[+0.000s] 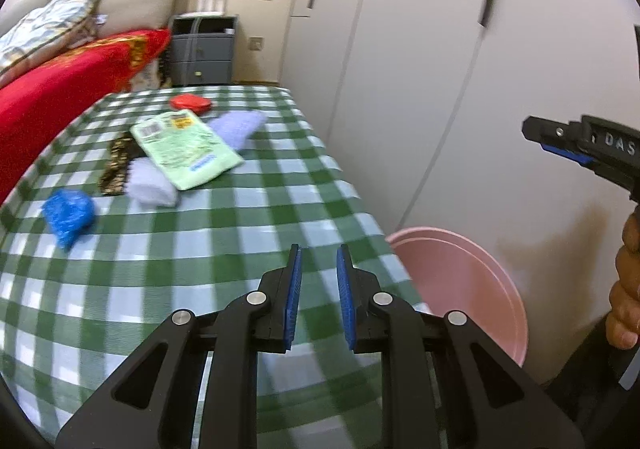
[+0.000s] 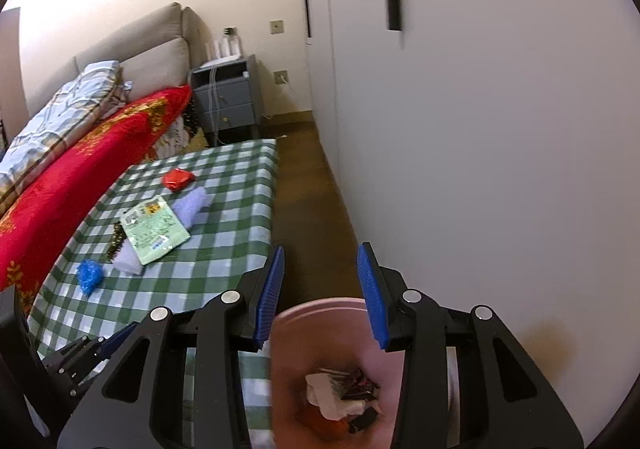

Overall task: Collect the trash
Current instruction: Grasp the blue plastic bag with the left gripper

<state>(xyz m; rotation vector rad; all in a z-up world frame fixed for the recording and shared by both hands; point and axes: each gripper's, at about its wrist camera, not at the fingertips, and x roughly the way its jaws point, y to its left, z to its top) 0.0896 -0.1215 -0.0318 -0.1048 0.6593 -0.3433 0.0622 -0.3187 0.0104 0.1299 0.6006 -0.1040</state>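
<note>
Left gripper (image 1: 319, 291): jaws parted with nothing between them, held over the near end of the checked table (image 1: 224, 233), pointing toward 12 o'clock along it.

Right gripper (image 2: 322, 291): jaws spread wide and empty, hanging above the pink bin (image 2: 320, 333), which stands on the floor at the table's right edge.

Trash left on table: a blue crumpled bag (image 1: 69, 212) at about 10 o'clock from the left jaws; beyond it a pale folded tissue (image 1: 150, 182), a green packet (image 1: 185, 147), a dark patterned wrapper (image 1: 116, 165), a second pale tissue (image 1: 239, 124) and a red wrapper (image 1: 190, 103) toward 11 o'clock.

Deciding relation: every remaining piece lies ahead and left of both grippers; the blue bag is the closest, and the left gripper is nearer to it than the right.

Long axis: the green packet runs from 11 to 5 o'clock; the blue bag is a lump with no clear axis.

Bin from left gripper: at 3 o'clock, just off the table's corner.

Left view only: the right gripper's side profile and the hand (image 1: 626, 285) holding it.

Right view only: the bin's inside, with white tissue and dark scraps already in it; also the bare floor strip between table and wardrobe (image 2: 500, 169).

Likely next step: a reach forward-left for the blue bag.
</note>
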